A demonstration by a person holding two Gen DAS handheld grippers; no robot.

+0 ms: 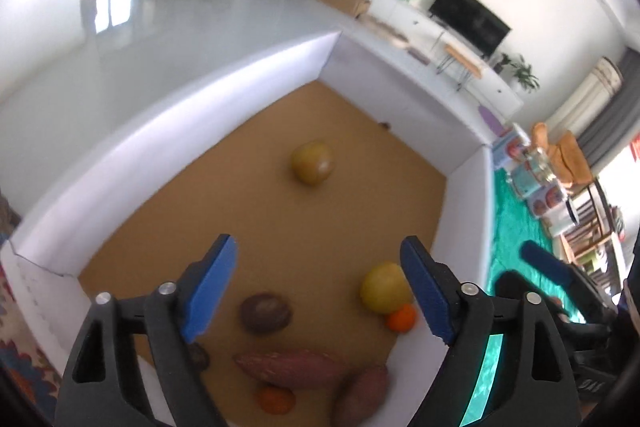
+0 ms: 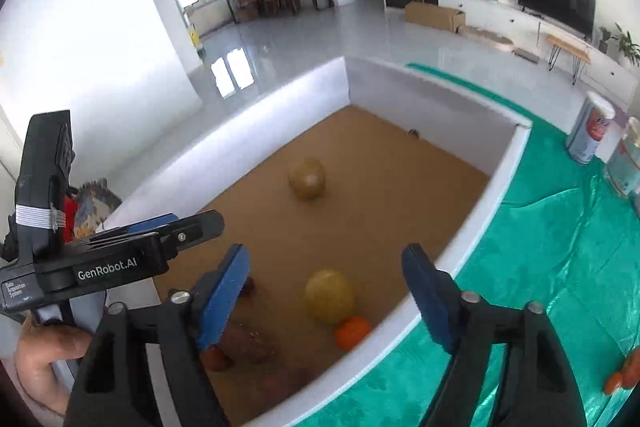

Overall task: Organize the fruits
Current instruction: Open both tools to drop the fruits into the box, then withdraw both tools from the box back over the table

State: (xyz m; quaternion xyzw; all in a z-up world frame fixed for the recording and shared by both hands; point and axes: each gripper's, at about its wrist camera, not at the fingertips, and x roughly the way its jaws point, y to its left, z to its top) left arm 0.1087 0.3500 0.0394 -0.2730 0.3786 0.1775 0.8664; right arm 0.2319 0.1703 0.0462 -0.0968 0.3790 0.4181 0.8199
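A white-walled box [image 1: 152, 131] with a brown floor holds the fruits. In the left wrist view a yellow-brown round fruit [image 1: 311, 163] lies mid-floor, a yellow fruit [image 1: 383, 287] touches a small orange [image 1: 401, 318], a dark brown fruit [image 1: 265, 311] lies near two sweet potatoes [image 1: 292, 367] and another orange [image 1: 276, 399]. My left gripper [image 1: 320, 291] is open and empty above them. My right gripper [image 2: 326, 299] is open and empty above the box's [image 2: 500, 179] near right wall, over the yellow fruit [image 2: 329, 295] and orange [image 2: 352, 331]. The left gripper's body [image 2: 120, 259] shows at the left.
A green cloth [image 2: 560, 247] covers the table right of the box, with cans [image 2: 590, 131] at its far side and an orange item [image 2: 624, 375] at the right edge. The room behind has a TV [image 2: 556, 3] and a cardboard box [image 2: 434, 15].
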